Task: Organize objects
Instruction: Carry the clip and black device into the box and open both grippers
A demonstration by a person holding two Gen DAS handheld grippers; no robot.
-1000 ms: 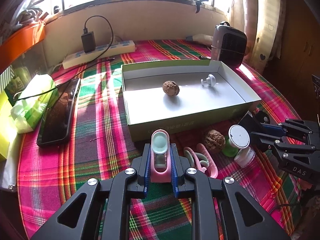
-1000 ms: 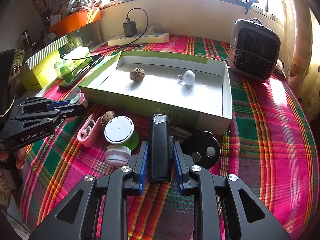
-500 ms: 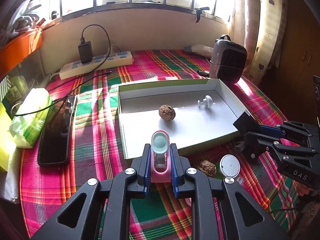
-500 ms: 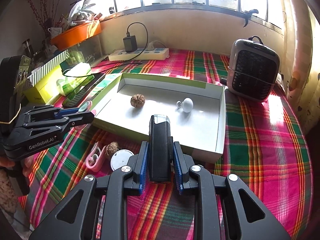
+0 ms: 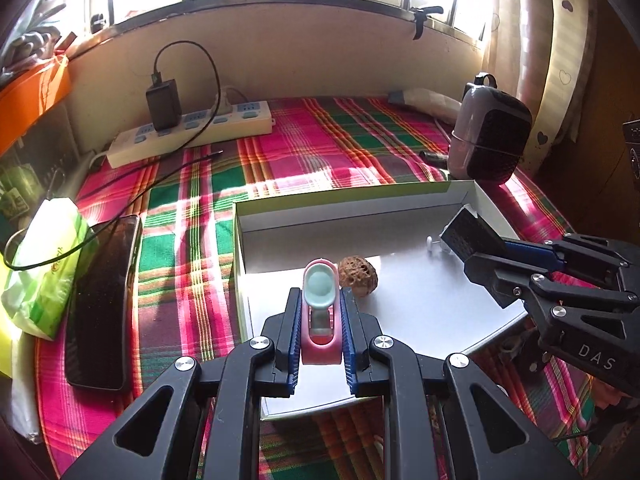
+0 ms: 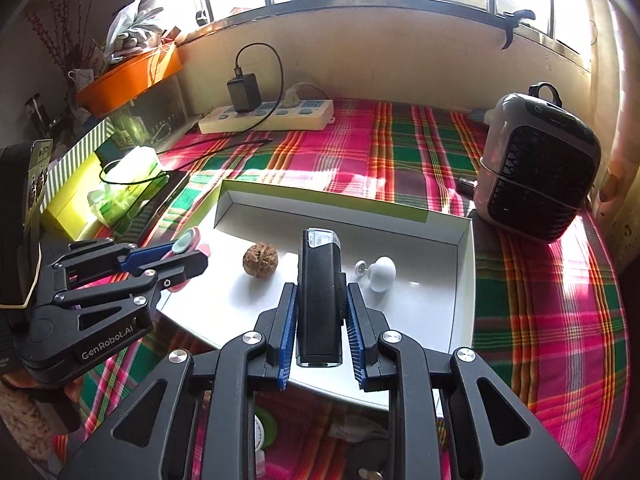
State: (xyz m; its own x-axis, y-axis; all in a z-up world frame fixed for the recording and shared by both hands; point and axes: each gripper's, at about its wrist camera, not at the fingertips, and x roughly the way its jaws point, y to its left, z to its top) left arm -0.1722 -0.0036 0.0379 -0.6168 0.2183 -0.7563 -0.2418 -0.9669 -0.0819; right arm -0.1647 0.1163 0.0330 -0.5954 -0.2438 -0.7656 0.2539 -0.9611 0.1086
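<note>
Left wrist view: left gripper (image 5: 320, 320) pinching pink clip (image 5: 320, 312) tight, up over white box (image 5: 420, 292) near walnut (image 5: 357, 272). Right wrist view: right gripper (image 6: 320, 312) squeezing black block (image 6: 320, 296), also over box, btwn walnut & white knob (image 6: 382, 273). Best to go down slow, drop each on bare floor of box, w/o bumping walnut or knob.

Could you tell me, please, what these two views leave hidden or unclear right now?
- Loose items near the box, right wrist view: the right tool and its arms cover all but a green scrap.
- White hook, left wrist view: mostly behind the black device in the right tool.
- Pink clip: its lower end is sunk between the left tool pads.
- Outside the windows: washed out by glare.
</note>
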